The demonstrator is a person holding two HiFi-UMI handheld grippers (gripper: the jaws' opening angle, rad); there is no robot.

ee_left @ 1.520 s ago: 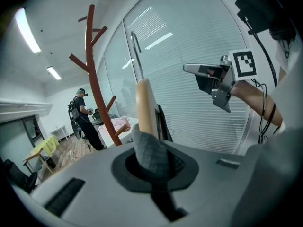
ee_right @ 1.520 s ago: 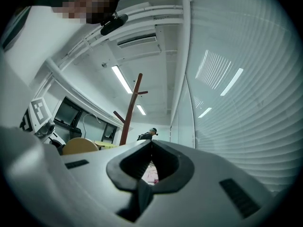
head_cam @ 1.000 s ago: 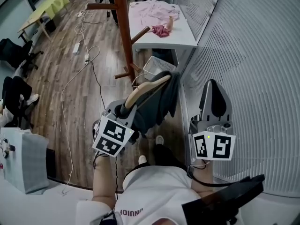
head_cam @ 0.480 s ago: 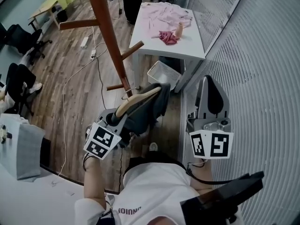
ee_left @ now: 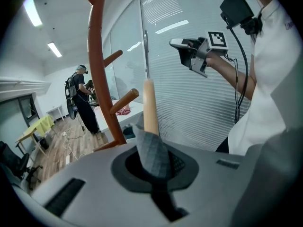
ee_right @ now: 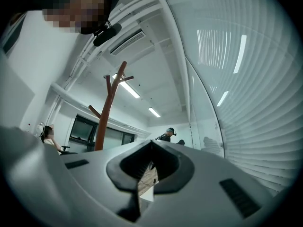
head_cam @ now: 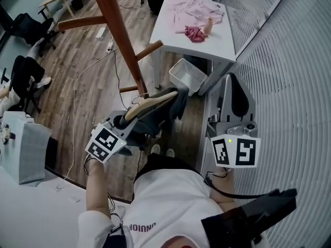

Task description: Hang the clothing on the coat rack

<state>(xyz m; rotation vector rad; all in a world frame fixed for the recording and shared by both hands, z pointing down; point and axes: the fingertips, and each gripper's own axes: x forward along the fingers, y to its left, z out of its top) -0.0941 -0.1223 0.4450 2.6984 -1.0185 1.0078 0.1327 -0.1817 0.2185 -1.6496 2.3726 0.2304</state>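
Left gripper (head_cam: 132,120) is found clamped on the clothing (head_cam: 156,123) – a fold of dark grey checked fabric is pinched between the closed jaws, with the arm of the wooden hanger (head_cam: 153,101) rising just behind the fold. The clothing is draped over that hanger and is carried low, just beside the coat rack (head_cam: 120,39); the hanger's far end is seen close to the lowest peg (head_cam: 130,89), but contact cannot be confirmed. Nothing is hung on the rack. Right gripper (head_cam: 234,84) is held apart, close to the ribbed glass wall (head_cam: 289,87), its jaws brought together with nothing between them. Beyond the rack, a white table (head_cam: 170,32) bearing pink garments (head_cam: 194,5) is noted – a wire basket (head_cam: 189,75) stands under it.
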